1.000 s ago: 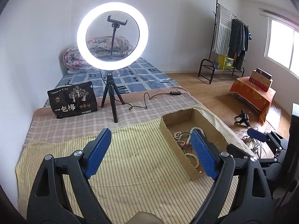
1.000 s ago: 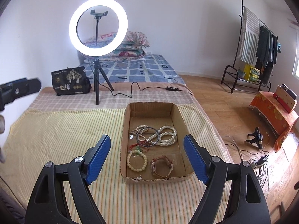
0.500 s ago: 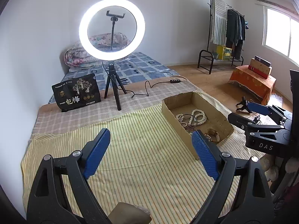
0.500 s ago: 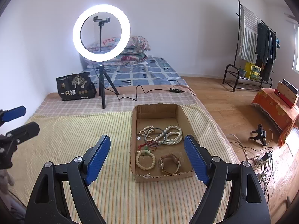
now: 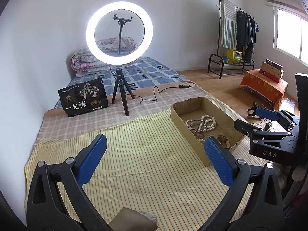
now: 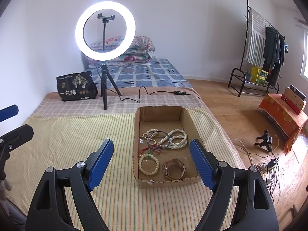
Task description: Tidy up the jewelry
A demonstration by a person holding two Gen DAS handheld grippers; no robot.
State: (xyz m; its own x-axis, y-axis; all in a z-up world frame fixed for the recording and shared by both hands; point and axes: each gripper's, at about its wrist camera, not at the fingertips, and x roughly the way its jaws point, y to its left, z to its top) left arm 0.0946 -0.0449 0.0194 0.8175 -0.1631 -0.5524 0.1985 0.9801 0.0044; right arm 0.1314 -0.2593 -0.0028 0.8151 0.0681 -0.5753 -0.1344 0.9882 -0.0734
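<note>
Lying together in the box (image 6: 184, 119), all the jewelry in view was already off the striped cloth (image 6: 77, 134): a long pearl strand (image 6: 176, 137) looped near the box's middle, a dark bangle (image 6: 158, 140) overlapping it, a red cord (image 6: 152, 150) just nearer than those, and a pale bead bracelet (image 6: 148, 164) and a brown watch (image 6: 174, 168) side by side against the box's near wall. None showed on the cloth beside the box. That fitted two readings: pieces gathered in and the job nearly over, or a loose heap waiting to be sorted or laid out. Within the box they were tangled rather than separated, so some tidying could have remained.

The right claw (image 6: 151, 161) hung released above the box's near end, holding nothing. The left claw (image 5: 154, 160) was likewise spread and empty, over the cloth left of the box.
</note>
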